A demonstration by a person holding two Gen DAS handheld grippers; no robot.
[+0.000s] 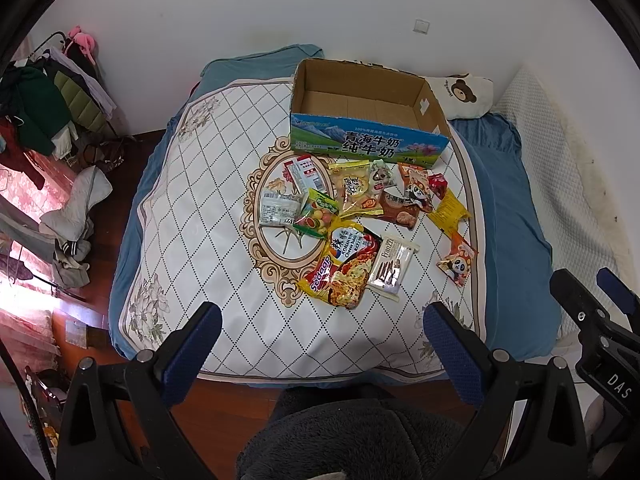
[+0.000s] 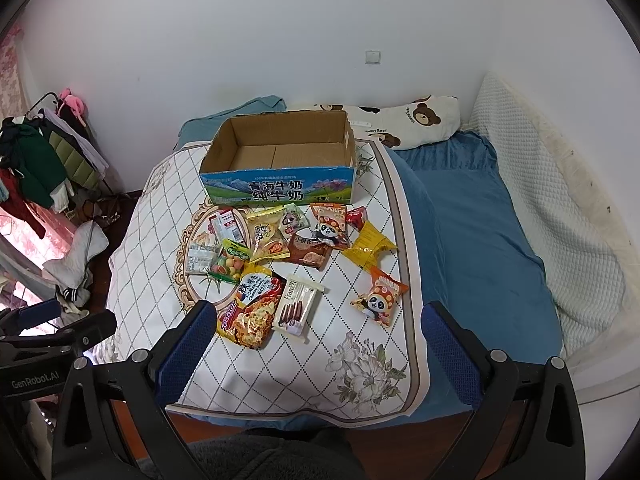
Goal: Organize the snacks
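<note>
Both the left gripper [image 1: 322, 344] and right gripper [image 2: 318, 342] hover with fingers spread, empty, at the bed's [image 2: 480, 248] near edge. Around a dozen snack packets [image 2: 296, 256] lie mid-frame before one open box [image 2: 280, 160]; bare quilt [image 1: 192, 208] lies left.

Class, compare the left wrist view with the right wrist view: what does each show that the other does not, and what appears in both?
Only the left wrist view shows the right gripper at its right edge, and more of the clothes-strewn floor on the left.

Only the right wrist view shows the left gripper at its left edge, the full bear pillow, and more of the blue bedding.

Both show the empty milk carton box, the snack packets spread in front of it, including the noodle packet, and open jaws holding nothing.
</note>
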